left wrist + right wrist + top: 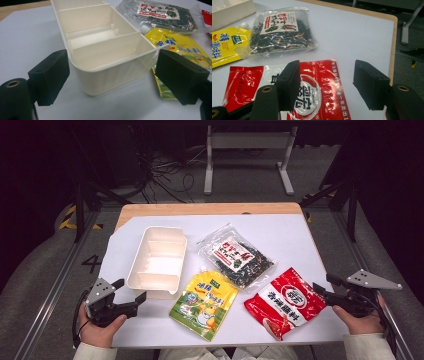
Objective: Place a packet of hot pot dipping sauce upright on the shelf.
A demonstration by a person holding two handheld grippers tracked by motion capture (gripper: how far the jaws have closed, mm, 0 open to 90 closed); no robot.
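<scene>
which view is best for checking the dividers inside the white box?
Left gripper view: the white compartment box sits close, its cross dividers and empty compartments clear. The high view shows the whole box from above, but glare washes out the dividers. The right gripper view catches a corner of its wall.

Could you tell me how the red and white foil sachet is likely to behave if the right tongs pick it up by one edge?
The red and white foil sachet lies flat and crinkled, so it would probably droop. Its glossy film may slip between the pads. It looks thin, so likely light.
</scene>
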